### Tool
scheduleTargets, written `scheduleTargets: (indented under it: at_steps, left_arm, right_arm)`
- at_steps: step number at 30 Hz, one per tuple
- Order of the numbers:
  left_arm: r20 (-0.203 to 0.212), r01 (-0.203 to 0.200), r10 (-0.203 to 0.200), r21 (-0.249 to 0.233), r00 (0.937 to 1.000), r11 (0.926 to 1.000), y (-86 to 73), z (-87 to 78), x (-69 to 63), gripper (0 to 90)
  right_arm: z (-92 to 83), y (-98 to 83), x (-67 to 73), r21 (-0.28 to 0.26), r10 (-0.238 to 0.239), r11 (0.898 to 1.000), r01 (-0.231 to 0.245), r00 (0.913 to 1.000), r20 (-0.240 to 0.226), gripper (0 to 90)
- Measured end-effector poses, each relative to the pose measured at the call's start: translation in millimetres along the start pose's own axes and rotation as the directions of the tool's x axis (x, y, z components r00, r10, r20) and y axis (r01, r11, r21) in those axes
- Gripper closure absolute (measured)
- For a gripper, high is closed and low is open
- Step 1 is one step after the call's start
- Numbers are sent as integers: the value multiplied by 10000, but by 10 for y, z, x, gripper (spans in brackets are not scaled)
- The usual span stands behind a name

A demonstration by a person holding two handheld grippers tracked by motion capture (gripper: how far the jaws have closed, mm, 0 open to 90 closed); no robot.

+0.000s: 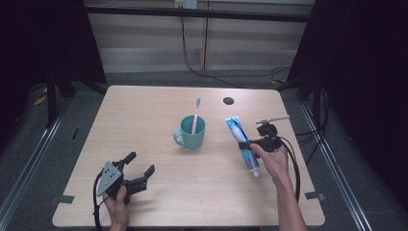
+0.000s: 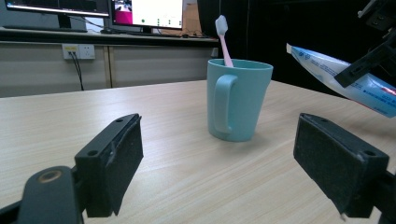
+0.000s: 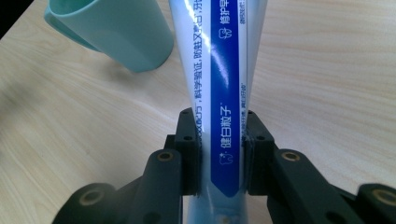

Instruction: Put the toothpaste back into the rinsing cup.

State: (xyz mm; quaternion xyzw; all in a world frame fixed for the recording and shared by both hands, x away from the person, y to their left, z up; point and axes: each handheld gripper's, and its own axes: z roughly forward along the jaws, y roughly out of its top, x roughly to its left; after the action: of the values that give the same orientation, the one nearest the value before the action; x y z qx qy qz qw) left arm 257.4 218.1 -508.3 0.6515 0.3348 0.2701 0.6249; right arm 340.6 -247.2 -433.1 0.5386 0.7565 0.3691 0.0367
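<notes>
— While the left tongs point(image 1: 140, 168) are sitting wide apart and empty on the worktop point(image 1: 144, 120), what is worrying you?
— The right tongs point(image 3: 223, 154) are squeezing the toothpaste tube point(image 1: 242, 139) beside the cup point(image 1: 191, 132). It's slippery; swinging might be knocking the toothbrush point(image 1: 196, 115) over.

A light wooden table point(image 1: 159, 110) carries a teal mug point(image 1: 191, 133) near its middle, a toothbrush point(image 1: 196, 115) standing inside.
</notes>
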Motion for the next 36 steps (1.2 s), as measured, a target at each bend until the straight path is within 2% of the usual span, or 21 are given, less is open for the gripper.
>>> scheduleTargets:
  at_steps: [5, 8, 12, 21, 31, 36]
  left_arm:
    - [22, -6, 6, -1, 10000, 10000, 1, -2, 2, 158]
    - [12, -4, 4, -16, 10000, 10000, 0, -2, 1, 158]
    - [31, -14, 14, -1, 10000, 10000, 0, -5, 4, 158]
    - [37, -89, 89, 11, 10000, 10000, 1, -6, 7, 158]
    - [44, -99, 99, -22, 9999, 9999, 0, -6, 7, 158]
    - [40, -104, 104, -5, 9999, 9999, 0, -8, 8, 158]
  right_arm:
    - [-7, -4, 11, -409, -59, 9991, 57, 10000, -38, 724]
    - [-21, 0, 45, -757, -315, 9966, 320, 9995, 77, 725]
    - [-48, 16, 74, -1169, -454, 9921, 452, 9990, 10, 725]
    - [-125, 41, 125, -2094, -790, 9751, 728, 9966, -212, 725]
    - [-145, 73, 180, -2691, -854, 9603, 735, 9958, -330, 725]
    - [-167, 99, 217, -3107, -1030, 9464, 880, 9942, -322, 725]
